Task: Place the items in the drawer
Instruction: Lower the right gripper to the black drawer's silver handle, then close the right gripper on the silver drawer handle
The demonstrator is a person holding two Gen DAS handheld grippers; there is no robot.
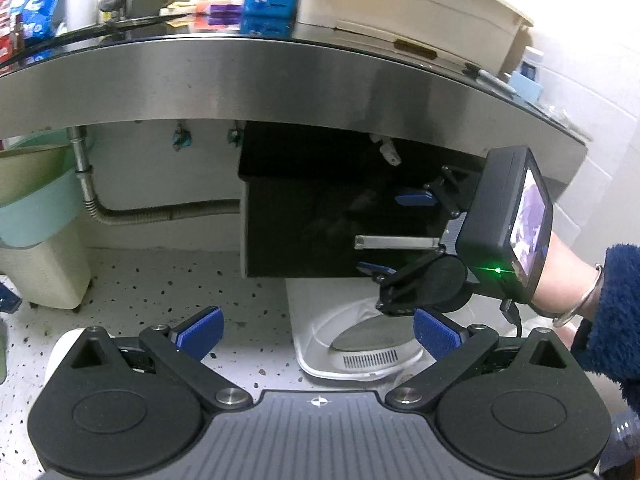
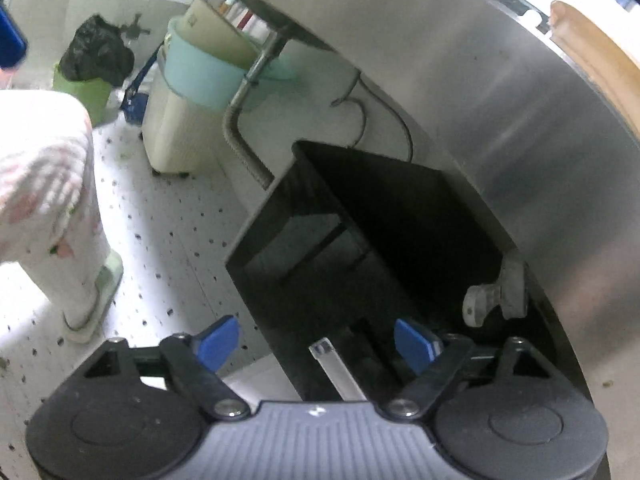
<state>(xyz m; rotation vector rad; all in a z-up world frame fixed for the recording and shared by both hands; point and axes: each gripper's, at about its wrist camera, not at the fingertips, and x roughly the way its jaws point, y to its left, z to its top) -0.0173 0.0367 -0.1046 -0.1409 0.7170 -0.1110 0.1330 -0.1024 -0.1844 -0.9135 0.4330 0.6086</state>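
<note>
Left wrist view puts the drawer (image 1: 320, 208) at the centre: a black box hung under the steel front edge of the bench (image 1: 280, 80), its face closed or nearly so as far as the dark surface lets me judge, with a slim metal handle (image 1: 396, 242) lying level across it; the right gripper (image 1: 394, 232) is rolled on its side so that one blue finger (image 1: 414, 198) sits above the handle and the other below it, the handle in the gap between them and neither pad pressing on it, so these fingers are released around it, not yet clenched; I judge the roll is there to match the bar for a pull. The right wrist view agrees: the handle (image 2: 336, 368) runs up between the spread fingers of the right gripper (image 2: 316, 346), clear of both. The left gripper (image 1: 318, 330) hangs back and lower, fingers spread and grasping nothing, probably kept clear of the drawer's path. What the drawer holds cannot be told; no item to be stored is carried by either hand. Outward, a white appliance (image 1: 352, 340) stands on the speckled floor (image 1: 160, 280) below the drawer, and stacked basins (image 1: 36, 200) rest on a pale bin (image 1: 44, 272) to the left; their contents are hidden.
</note>
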